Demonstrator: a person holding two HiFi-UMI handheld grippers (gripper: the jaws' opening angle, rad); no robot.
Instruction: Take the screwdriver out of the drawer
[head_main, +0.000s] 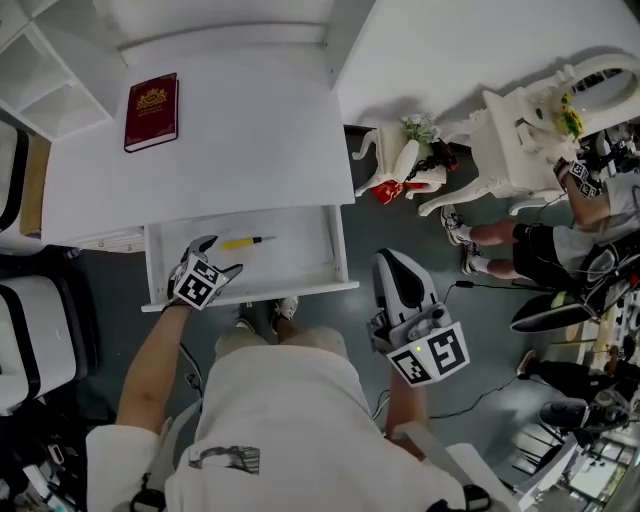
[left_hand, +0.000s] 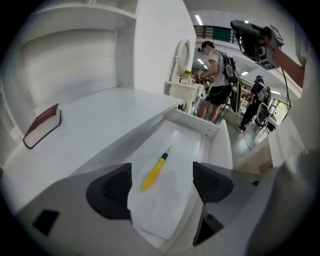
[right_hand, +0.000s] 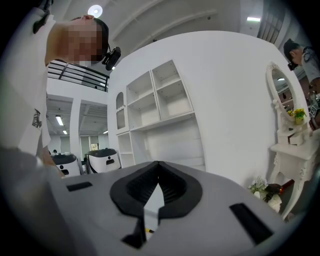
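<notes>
**Screwdriver Position Relative to Left Gripper**

Locate the yellow-handled screwdriver (head_main: 247, 241) flat on the floor of the open drawer (head_main: 250, 290), left of the drawer's middle, with its tip toward the drawer's right end. Find the left gripper (head_main: 220, 256) over the drawer's left front corner, angled downward, jaws wide apart and holding nothing. Note the screwdriver just ahead of that gap, in line with it, touched by neither pad. Find the right gripper (head_main: 392, 262) off the drawer's right front corner, outside it, jaws closed together and empty.
</notes>
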